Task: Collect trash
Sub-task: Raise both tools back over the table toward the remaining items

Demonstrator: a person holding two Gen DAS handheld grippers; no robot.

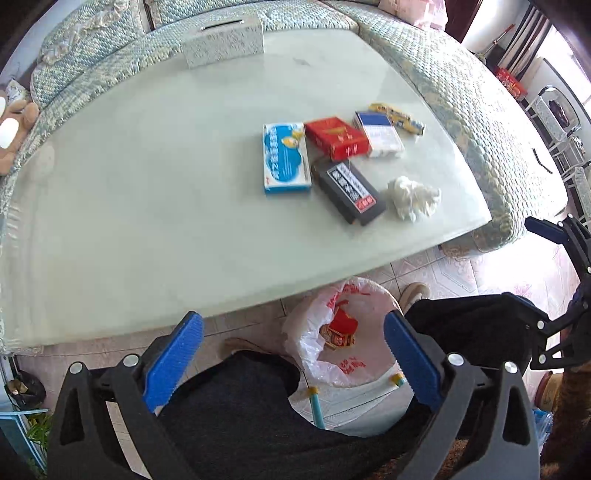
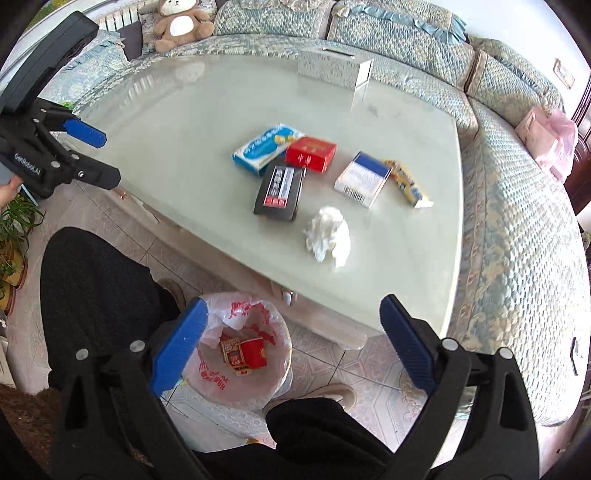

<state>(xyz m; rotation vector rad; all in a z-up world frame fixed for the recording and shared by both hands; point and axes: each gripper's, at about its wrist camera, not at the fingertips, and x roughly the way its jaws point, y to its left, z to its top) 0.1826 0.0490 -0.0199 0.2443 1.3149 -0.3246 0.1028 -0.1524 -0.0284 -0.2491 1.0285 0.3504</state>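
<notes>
On the glossy table, cardboard boxes, crumpled tissue; both ribbed tongs apart, empty.

The pale table bears four boxes, a wrapper, crumpled tissue and a tissue box.

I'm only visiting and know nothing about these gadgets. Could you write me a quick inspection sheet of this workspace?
Surface: pale glossy table, mostly bare.
Job's things: blue box, red box, black box, white-blue pack, yellow wrapper, crumpled tissue on it; lined bin on the floor holds red packaging.
Clutter: tissue box.
Grippers: left gripper and right gripper, jaws open, empty.
Cables: nothing seen.
Surroundings: sofa, teddy bear, plant.
</notes>
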